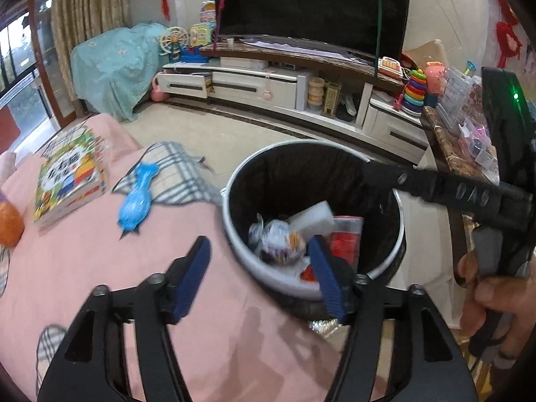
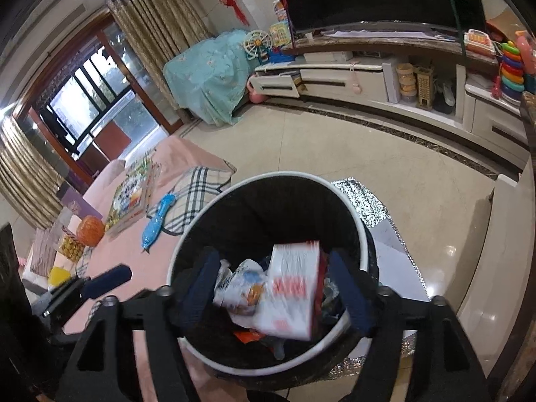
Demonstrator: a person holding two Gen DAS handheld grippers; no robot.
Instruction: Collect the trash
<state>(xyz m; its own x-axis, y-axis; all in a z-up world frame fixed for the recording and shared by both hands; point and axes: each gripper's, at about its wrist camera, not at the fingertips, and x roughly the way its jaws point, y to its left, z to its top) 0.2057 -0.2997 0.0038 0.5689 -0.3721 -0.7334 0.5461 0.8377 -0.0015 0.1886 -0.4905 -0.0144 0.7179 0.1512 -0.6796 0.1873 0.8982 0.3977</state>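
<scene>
Two views are given. From the left wrist, the left claw is seen released and empty beside the bin. From the right wrist, the right claw is spread above it, a white packet apparently dropped in as trash.

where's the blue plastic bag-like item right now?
The blue crinkly plastic item lies on the pink bedsheet, left of the black-lined trash bin in both views, partly over the plaid patch, right of the colourful book.

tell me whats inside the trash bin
The trash bin holds a white and red box, a crumpled printed wrapper and red scraps. Whatever lies beneath them is covered.
</scene>
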